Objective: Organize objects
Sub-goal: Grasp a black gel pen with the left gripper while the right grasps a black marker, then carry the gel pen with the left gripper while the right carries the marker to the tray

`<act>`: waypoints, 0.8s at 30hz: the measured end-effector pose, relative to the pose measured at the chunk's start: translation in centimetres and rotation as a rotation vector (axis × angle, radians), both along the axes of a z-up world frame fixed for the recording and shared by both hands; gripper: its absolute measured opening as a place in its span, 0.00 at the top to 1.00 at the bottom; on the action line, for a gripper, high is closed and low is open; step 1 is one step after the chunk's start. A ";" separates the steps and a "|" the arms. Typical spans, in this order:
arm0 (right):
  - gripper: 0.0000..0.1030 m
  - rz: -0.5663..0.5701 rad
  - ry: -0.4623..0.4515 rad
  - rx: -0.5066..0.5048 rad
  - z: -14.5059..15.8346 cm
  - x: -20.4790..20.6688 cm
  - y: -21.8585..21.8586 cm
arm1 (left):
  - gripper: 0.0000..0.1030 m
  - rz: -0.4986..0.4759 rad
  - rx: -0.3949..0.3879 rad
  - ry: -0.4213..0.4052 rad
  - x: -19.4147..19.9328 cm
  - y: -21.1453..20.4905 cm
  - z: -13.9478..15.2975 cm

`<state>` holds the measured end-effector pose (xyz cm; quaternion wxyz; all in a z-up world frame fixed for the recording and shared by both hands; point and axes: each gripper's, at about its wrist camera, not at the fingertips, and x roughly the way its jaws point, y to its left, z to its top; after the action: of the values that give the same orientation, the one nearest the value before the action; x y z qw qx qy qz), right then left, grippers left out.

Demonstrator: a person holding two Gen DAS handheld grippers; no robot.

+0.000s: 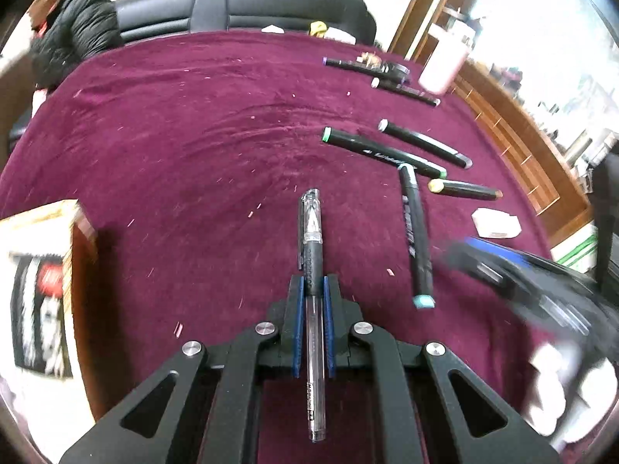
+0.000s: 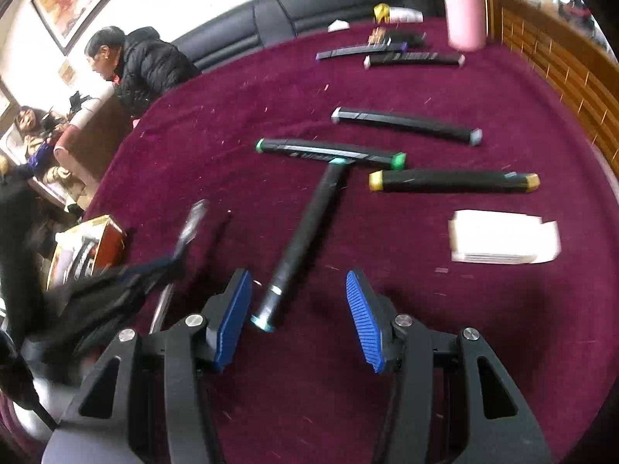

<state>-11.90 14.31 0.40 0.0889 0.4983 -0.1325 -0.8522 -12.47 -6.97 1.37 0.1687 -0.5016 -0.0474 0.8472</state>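
Left gripper (image 1: 313,290) clenched on a clear gel pen (image 1: 312,270) pointing forward above the maroon tablecloth (image 1: 193,147), right gripper (image 2: 298,301) spread wide, teal-capped marker (image 2: 301,239) lying between its pads, other markers (image 2: 406,123) beyond, white box (image 2: 503,239) to the right.

Deep maroon cloth covers the surface (image 2: 387,348), flecked with pale specks. Black markers lie there: one capped green (image 2: 329,151), one teal (image 2: 300,239), one gold (image 2: 452,181), one grey (image 2: 406,123). The pen (image 1: 312,270) is clear with a black grip. Ribbed blue pads line the black right gripper (image 2: 300,301). A white box (image 2: 503,241), a pink cup (image 2: 464,7).
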 end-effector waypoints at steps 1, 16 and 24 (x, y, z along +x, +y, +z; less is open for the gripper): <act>0.52 -0.027 -0.012 0.014 -0.3 -0.7 -0.3 | 0.93 0.006 0.017 0.009 1.1 -0.7 0.6; 0.88 -0.099 -0.048 0.181 -1.8 -2.7 -2.9 | 0.93 0.071 0.158 0.087 8.5 -8.8 4.0; 0.88 -0.045 -0.070 -0.092 -0.1 1.6 -3.2 | 0.93 0.193 0.181 0.129 12.3 -15.6 5.0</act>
<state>-10.27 11.07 0.33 0.0877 0.5200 -0.1858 -0.8291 -0.19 -22.54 6.36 0.1335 -0.4220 -0.1606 0.8822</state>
